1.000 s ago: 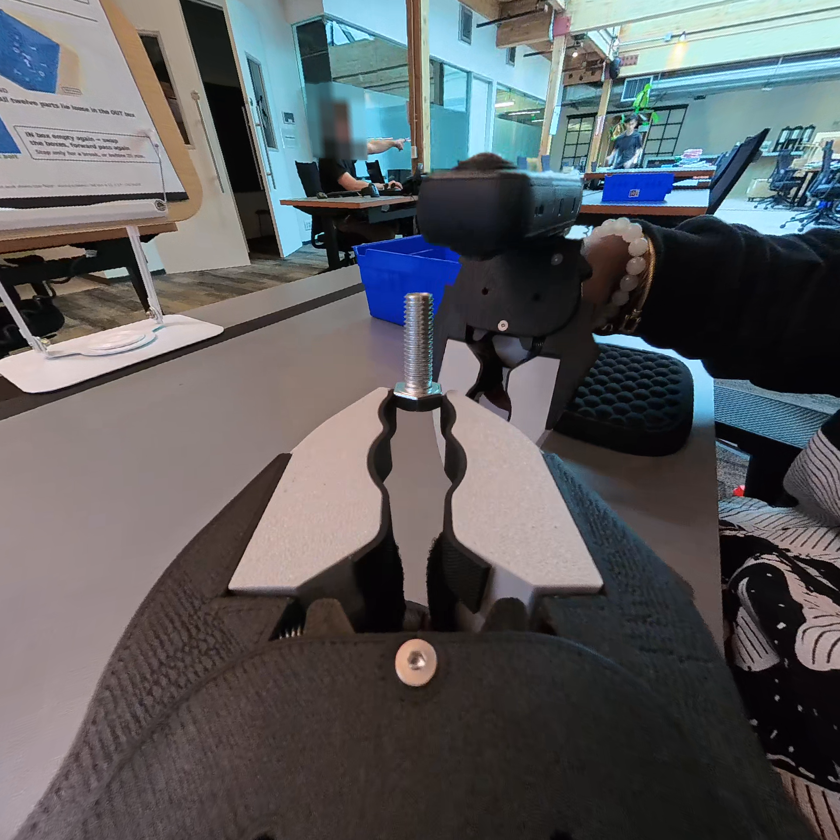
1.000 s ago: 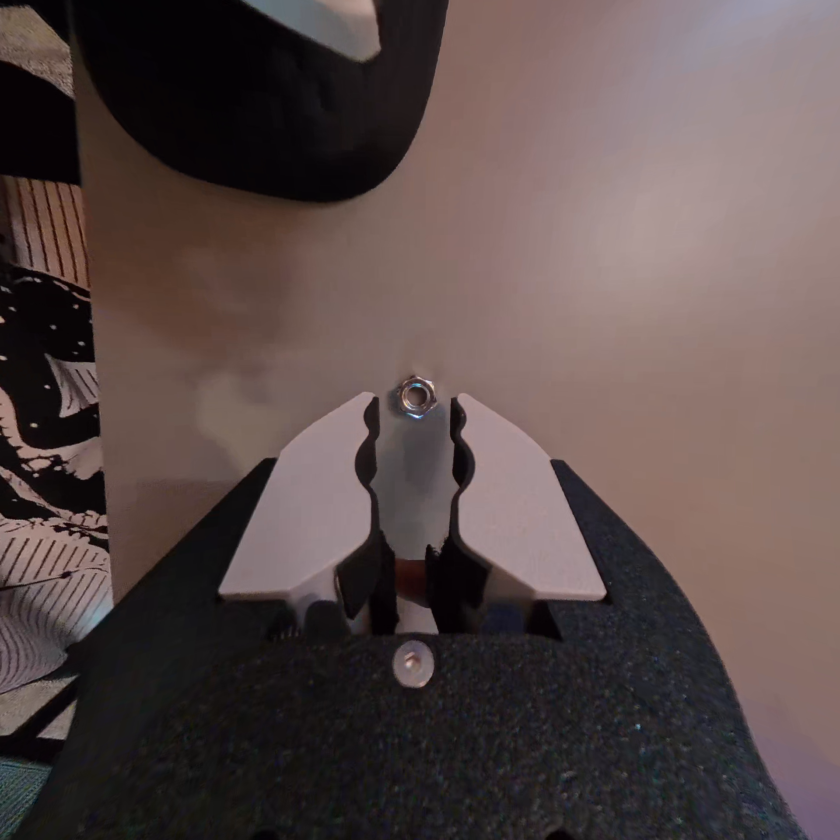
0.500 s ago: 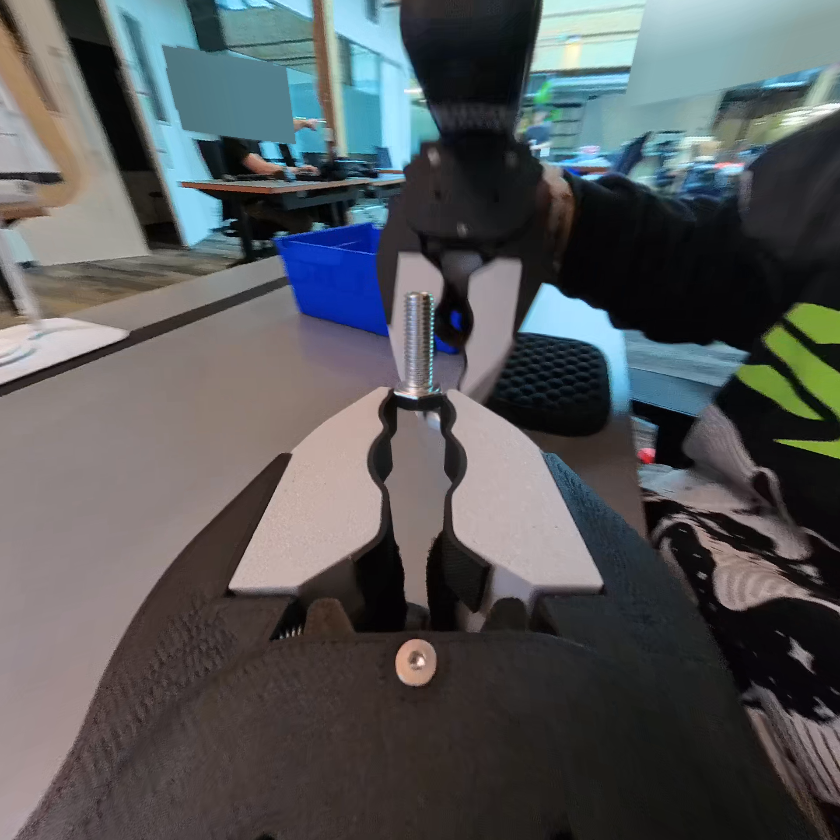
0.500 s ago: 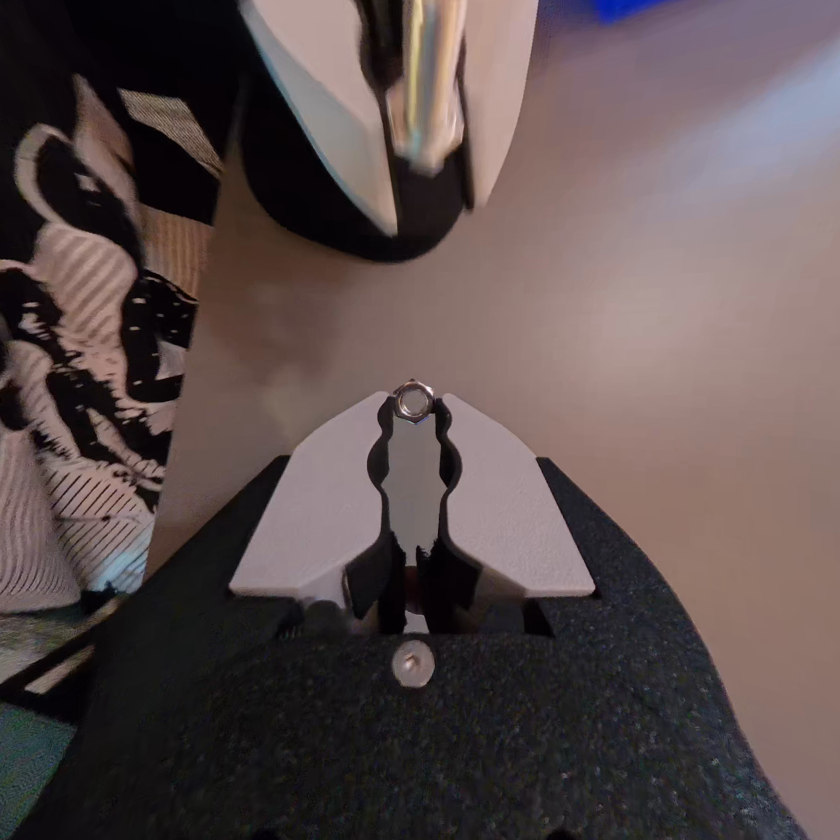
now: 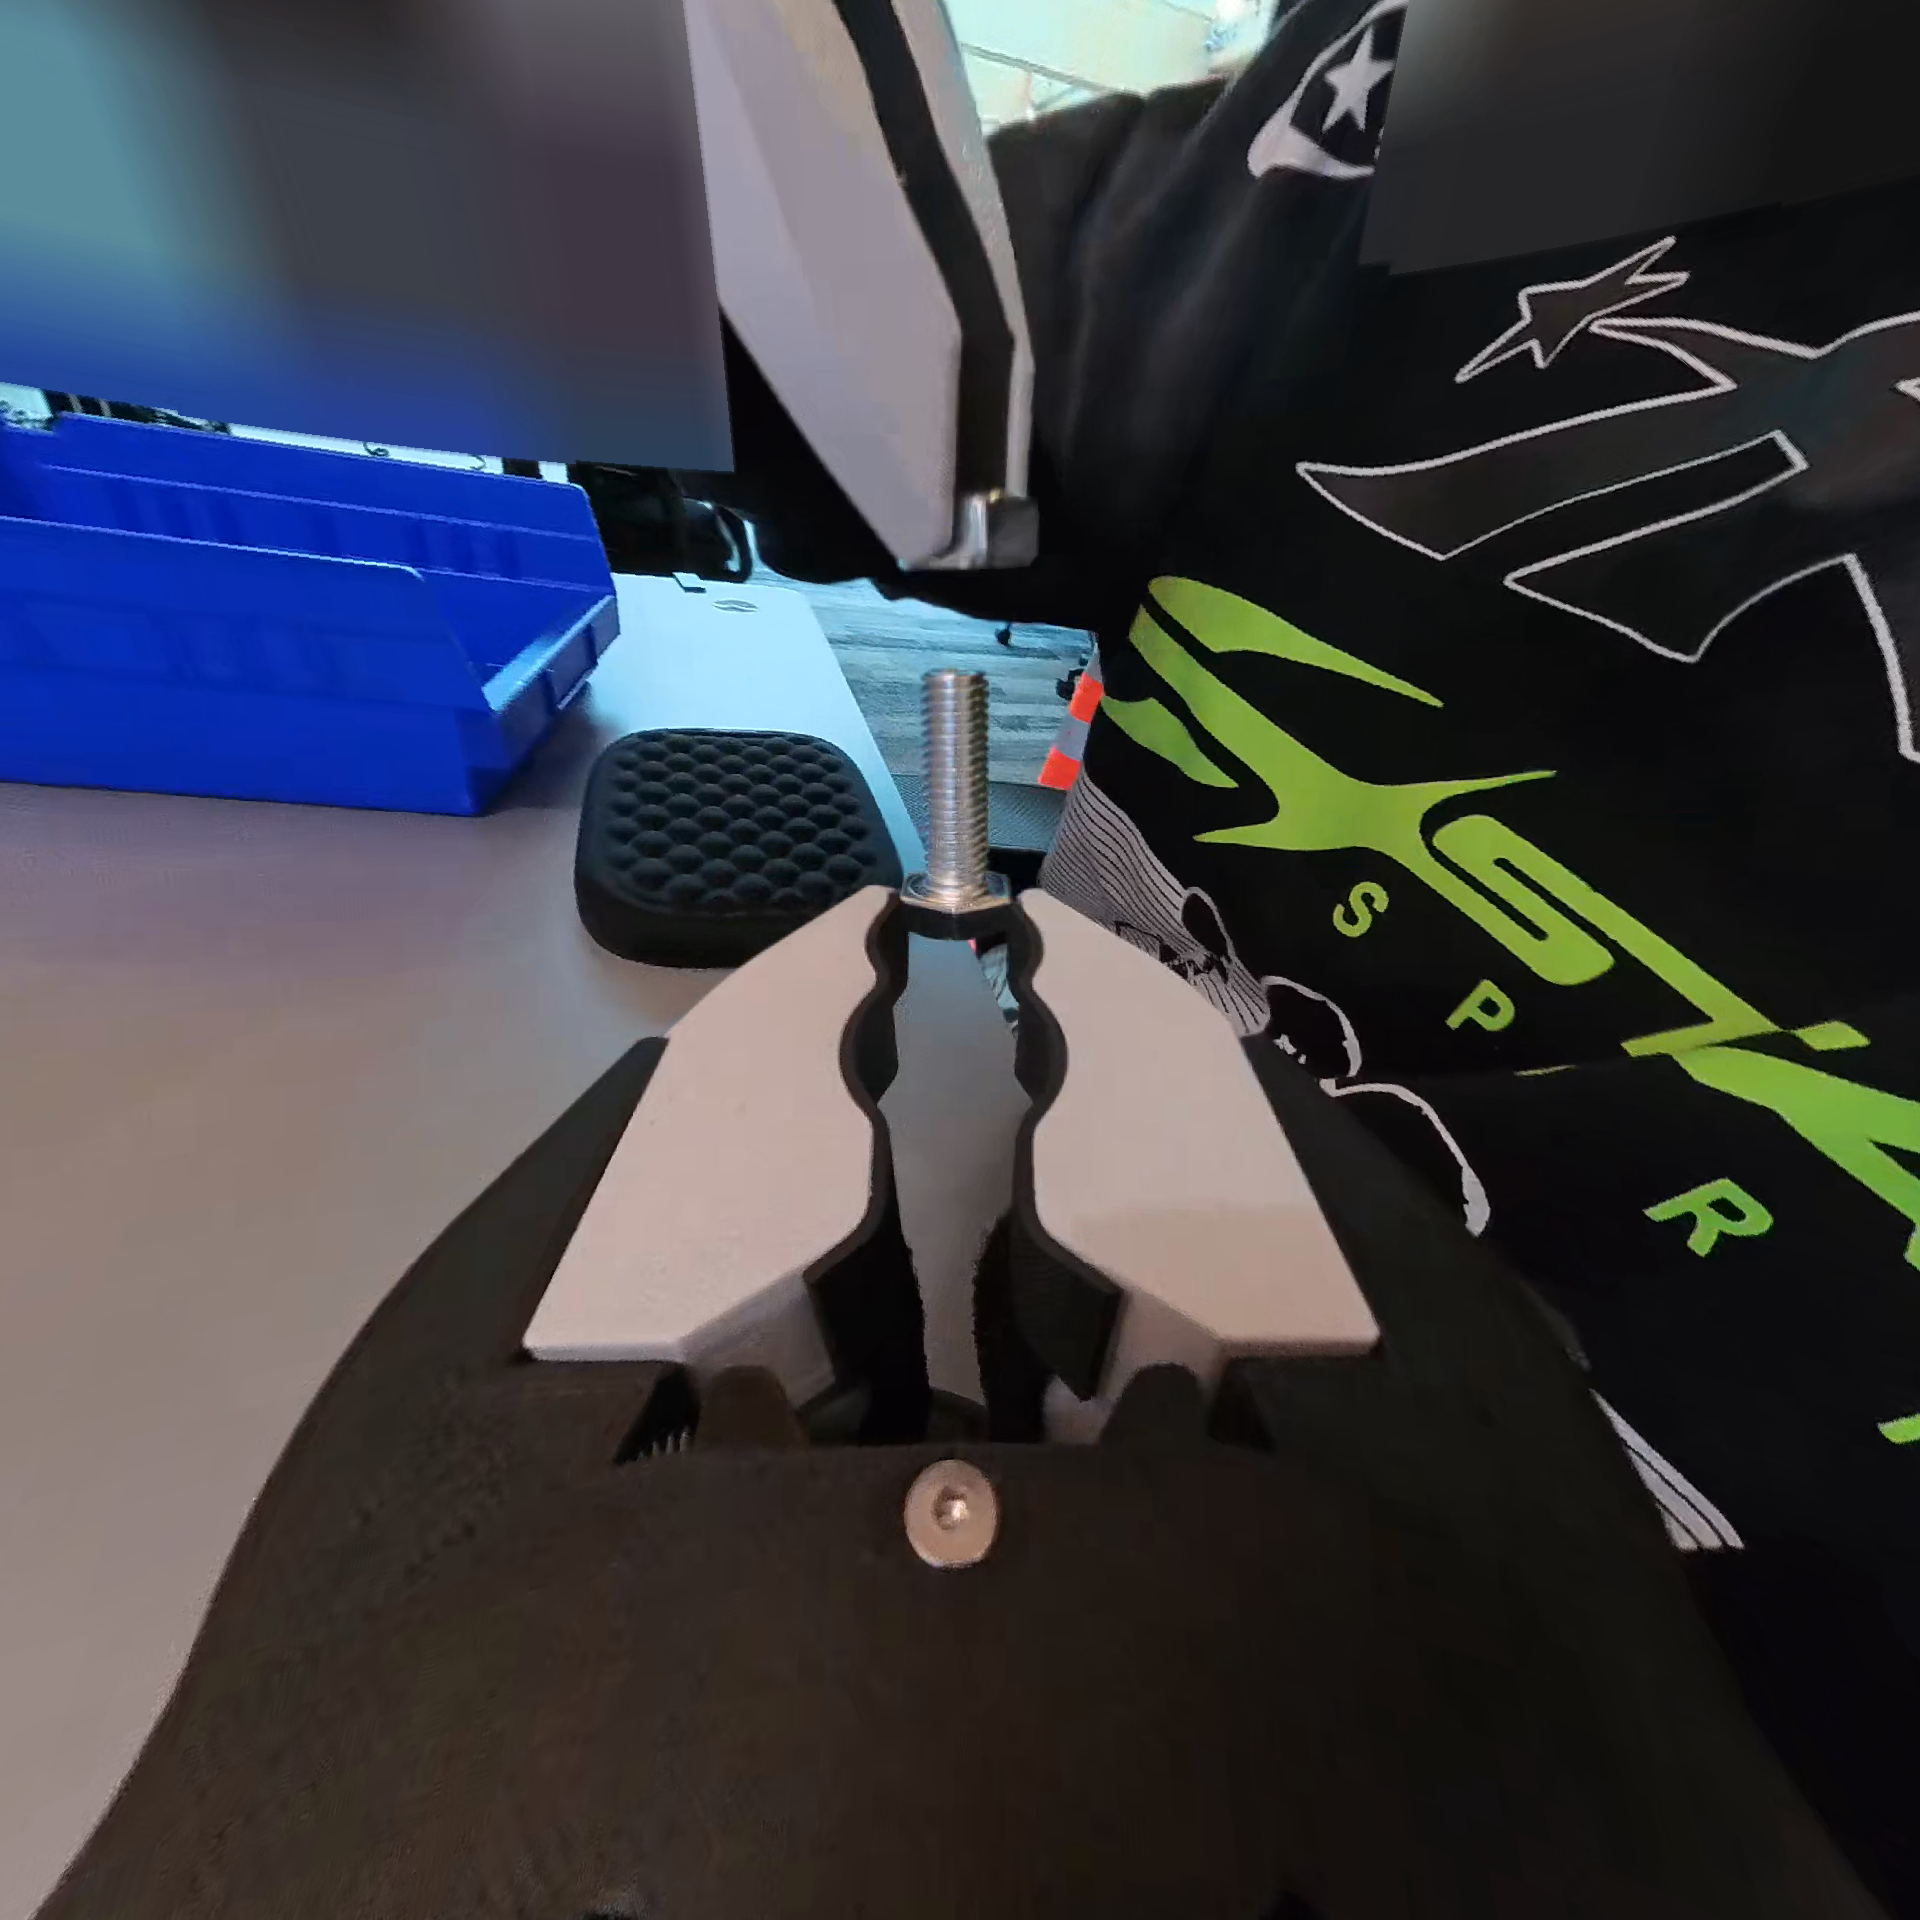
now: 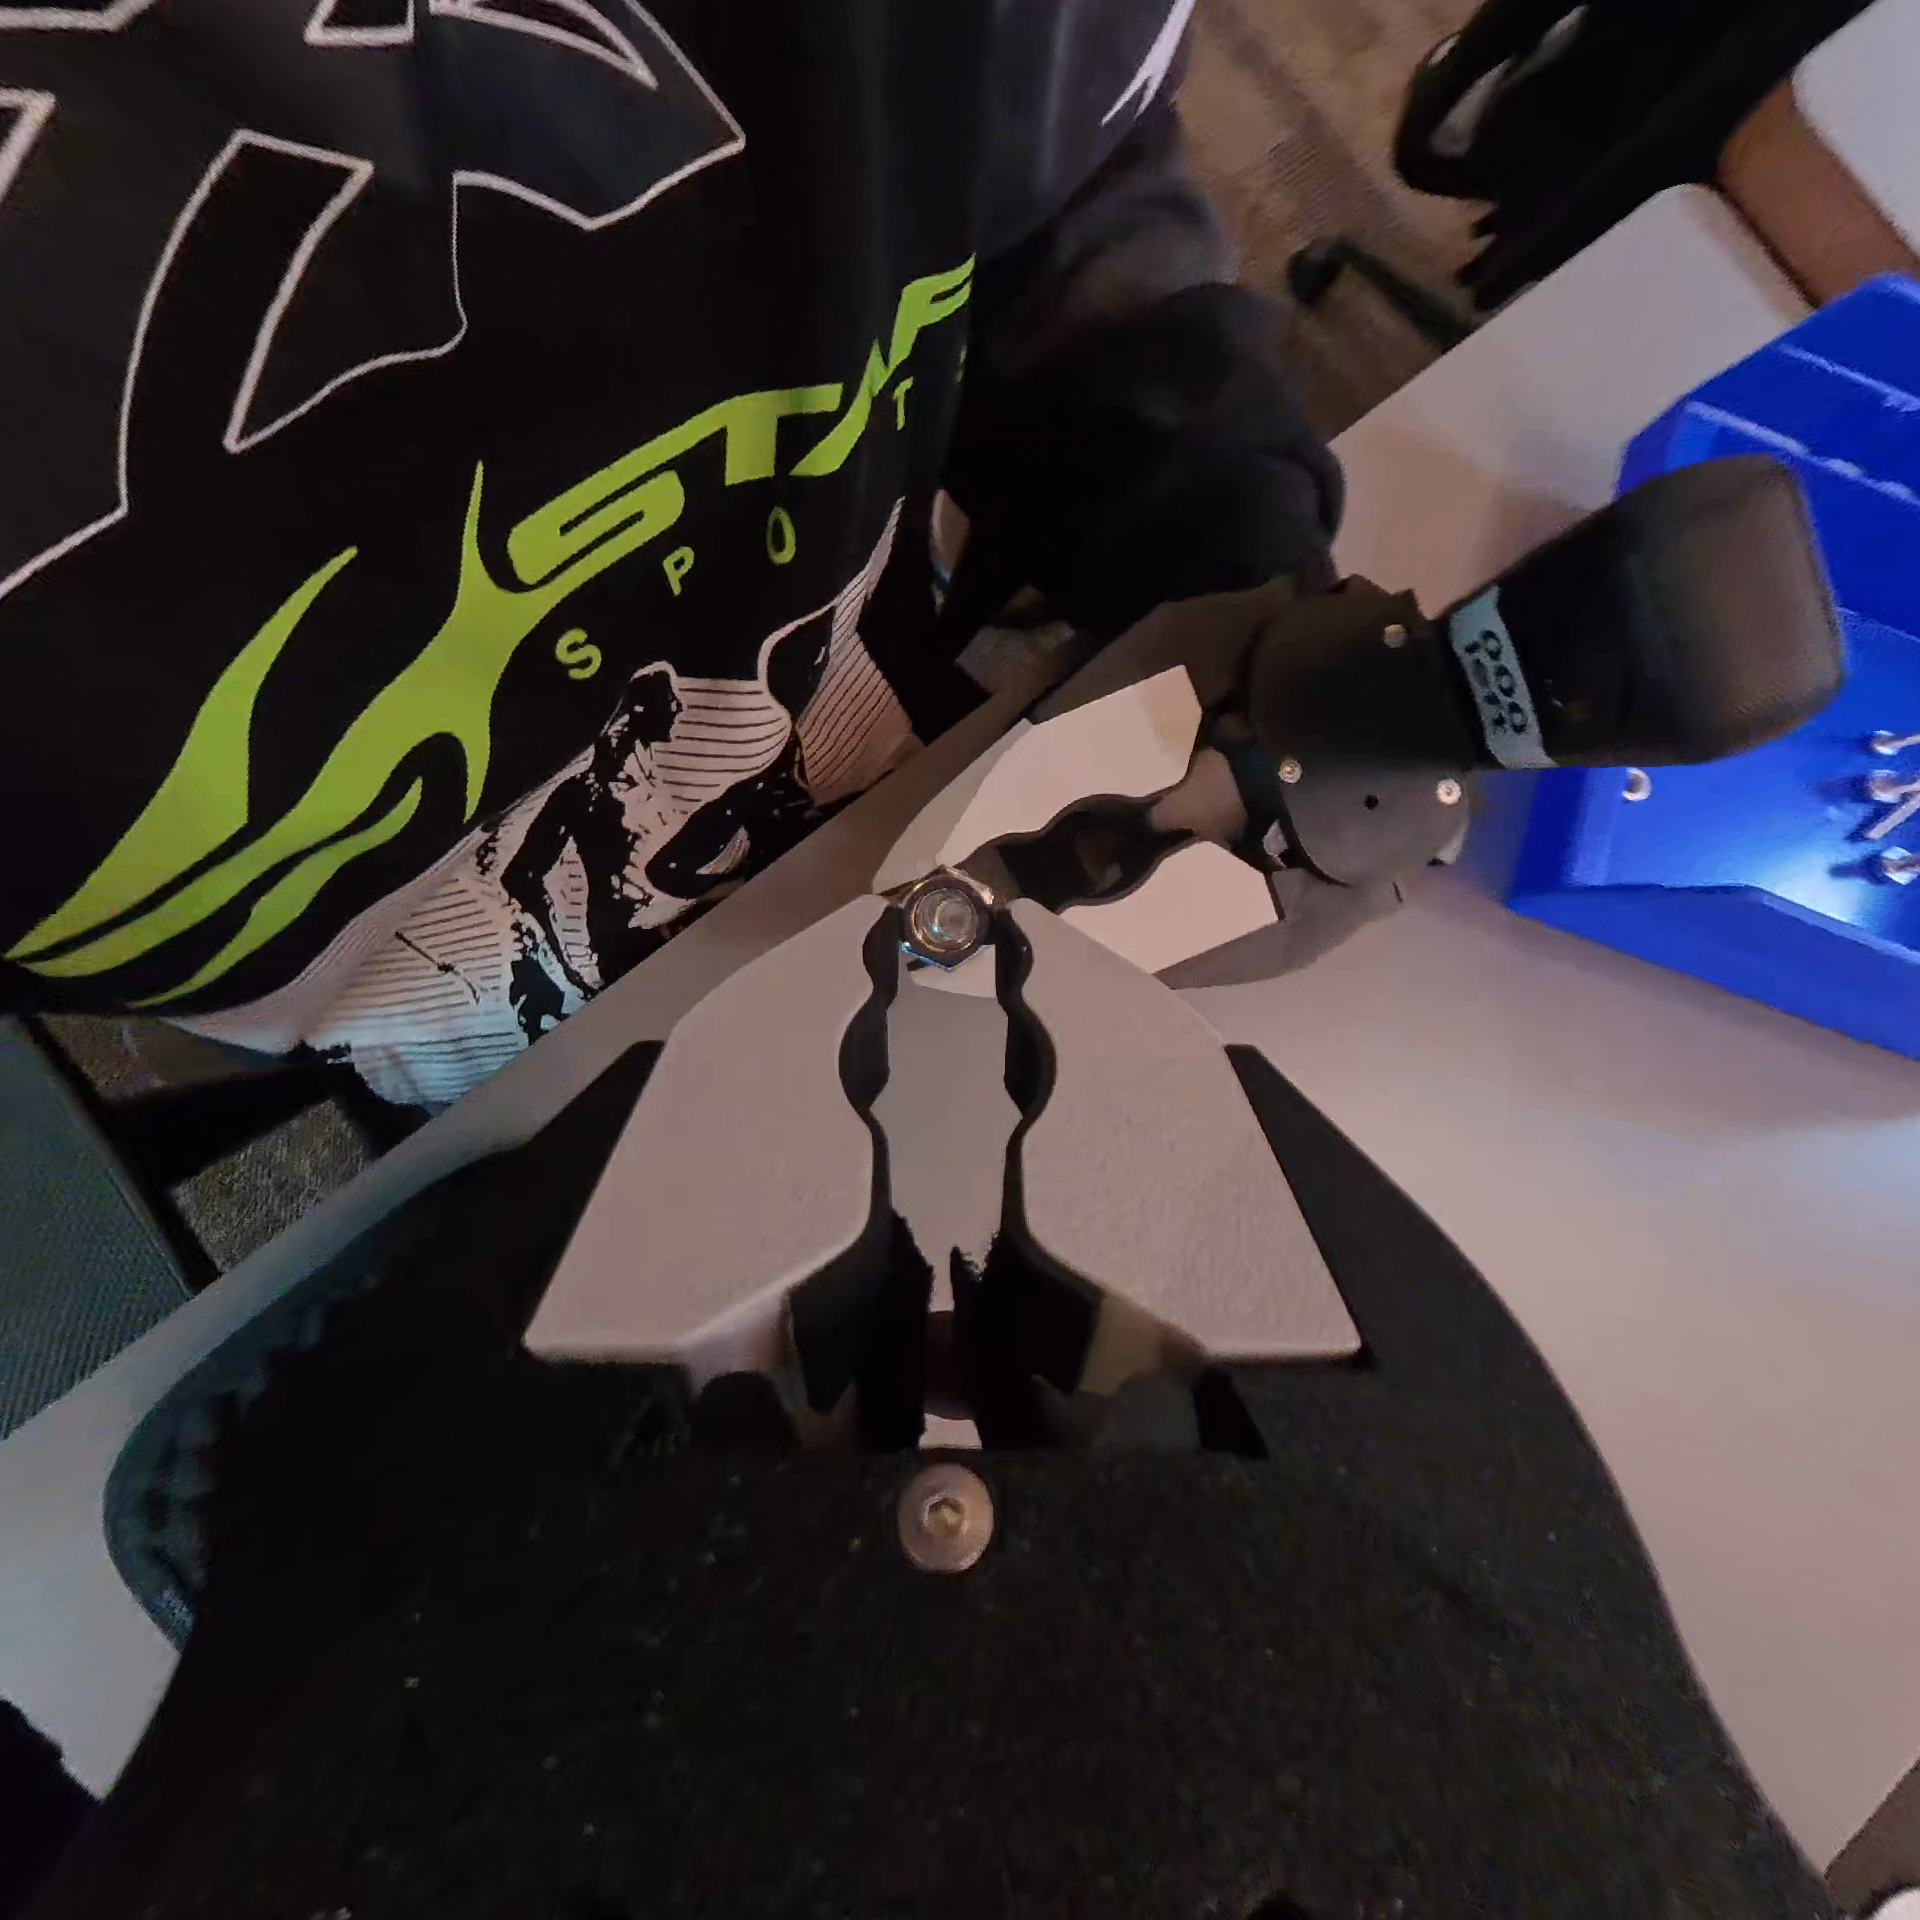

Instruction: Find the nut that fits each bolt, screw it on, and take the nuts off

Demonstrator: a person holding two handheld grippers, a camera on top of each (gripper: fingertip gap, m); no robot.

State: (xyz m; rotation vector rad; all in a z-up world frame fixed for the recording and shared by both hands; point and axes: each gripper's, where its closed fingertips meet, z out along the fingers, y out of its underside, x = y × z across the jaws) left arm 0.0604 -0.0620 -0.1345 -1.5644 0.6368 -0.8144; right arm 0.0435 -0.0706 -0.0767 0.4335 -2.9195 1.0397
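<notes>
My left gripper (image 5: pixel 954 914) is shut on the hex head of a silver bolt (image 5: pixel 956 790), whose threaded shank points straight up. My right gripper (image 6: pixel 943 925) is shut on a small silver hex nut (image 6: pixel 940 920). In the left wrist view the right gripper (image 5: pixel 966 520) hangs point-down above the bolt, with a clear gap between the nut (image 5: pixel 1000 514) and the bolt's tip. In the right wrist view I look down through the nut's hole at the bolt's end, and the left gripper (image 6: pixel 1143 821) reaches in from the right.
A blue bin (image 5: pixel 291 623) stands on the grey table (image 5: pixel 208 1039) to the left; it also shows in the right wrist view (image 6: pixel 1766 852) with small metal parts inside. A black honeycomb pad (image 5: pixel 727 842) lies by the table's edge. The person's torso is close on the right. There is about 6 centimeters between the tips of the two grippers.
My right gripper closed on the nut that lay on the table, lifted it and brought it over the bolt. My left gripper swung right with the bolt still gripped.
</notes>
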